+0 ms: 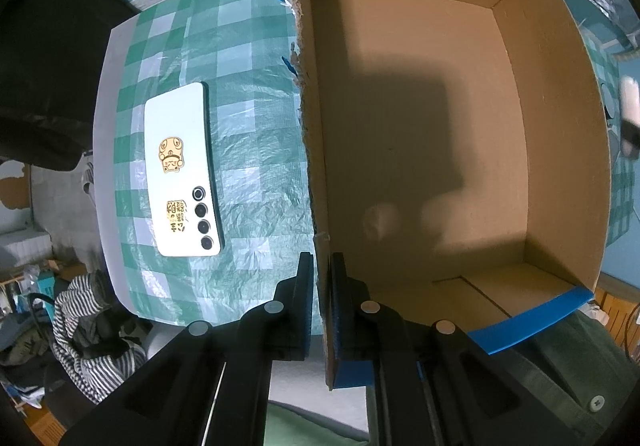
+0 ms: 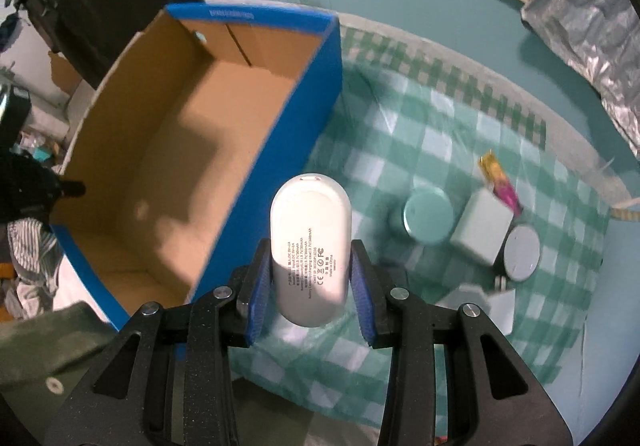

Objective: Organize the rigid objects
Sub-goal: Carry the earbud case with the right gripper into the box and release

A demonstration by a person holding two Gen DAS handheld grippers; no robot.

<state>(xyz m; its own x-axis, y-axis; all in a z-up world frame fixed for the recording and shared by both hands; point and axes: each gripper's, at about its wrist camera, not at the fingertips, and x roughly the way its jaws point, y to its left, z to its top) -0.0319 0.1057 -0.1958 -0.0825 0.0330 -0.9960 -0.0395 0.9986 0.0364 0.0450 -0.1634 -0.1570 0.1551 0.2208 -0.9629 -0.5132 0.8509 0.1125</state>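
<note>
Left gripper (image 1: pixel 321 266): jaws nearly closed, pinching the torn side wall of the cardboard box (image 1: pixel 420 149), pointing straight down; white phone (image 1: pixel 183 170) lies face-down on the checked bench (image 1: pixel 248 125) at 9 o'clock of the box. Right gripper (image 2: pixel 311 268): jaws partly open, blue pads clamped on a white oval charging case (image 2: pixel 309 242) held above the bench, box (image 2: pixel 168 149) at its 10 o'clock. At 3 o'clock of the case sit a teal round tin (image 2: pixel 428 214), white adapter (image 2: pixel 482 232), grey disc (image 2: pixel 521 254) and pink-gold wrapper (image 2: pixel 500 177), clustered close together.
</note>
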